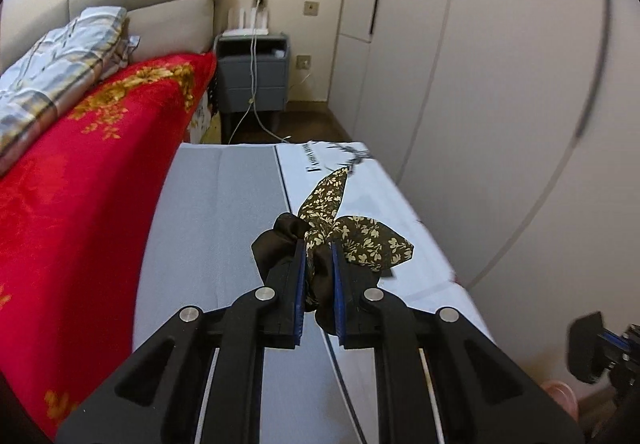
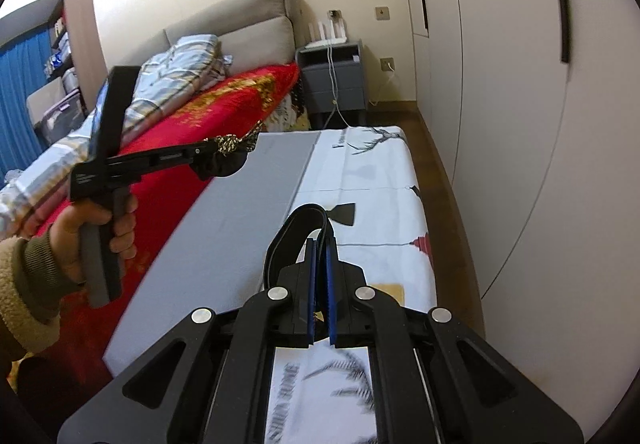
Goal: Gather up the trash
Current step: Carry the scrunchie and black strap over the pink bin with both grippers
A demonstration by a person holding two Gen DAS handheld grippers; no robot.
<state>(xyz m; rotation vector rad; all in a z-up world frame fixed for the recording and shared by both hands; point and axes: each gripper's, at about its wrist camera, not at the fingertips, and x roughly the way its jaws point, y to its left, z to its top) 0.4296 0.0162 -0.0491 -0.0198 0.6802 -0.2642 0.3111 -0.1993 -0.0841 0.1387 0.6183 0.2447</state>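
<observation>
The left hand-held gripper [image 1: 319, 244] is clamped on a dark hair scrunchie [image 1: 280, 240] of glossy, gathered fabric. Its 2 blue-edged pads pinch the knot, and 2 pointed bow tails of brown cloth printed with small cream flowers [image 1: 360, 234] splay out past the fingertips. From the right wrist view the same scrunchie [image 2: 224, 160] hangs as a bunched dark lump at the tip of the left hand-held gripper, lifted clear above the bedding, with a hand [image 2: 100, 228] in a fleecy cream cuff wrapped around the grey handle.

The right hand-held gripper [image 2: 321, 244] has its jaws drawn narrow on a black band [image 2: 296, 222]: a flat, smooth strap that curves in a loop out from between the pads and up over the left finger. It too is held above the bed rather than lying on it.

Below both lies a flat sheet [image 2: 240, 212], matte grey on one half and white with printed black line drawings and a small red figure on the other. Beside it runs a plush red blanket [image 1: 80, 172] with gold flower motifs, a rumpled blue-and-white checked quilt [image 1: 60, 60], and a padded beige headboard [image 1: 168, 12]. A boxy grey nightstand [image 1: 252, 76] with trailing white cables stands in the corner, next to smooth pale wardrobe doors [image 1: 480, 64].
</observation>
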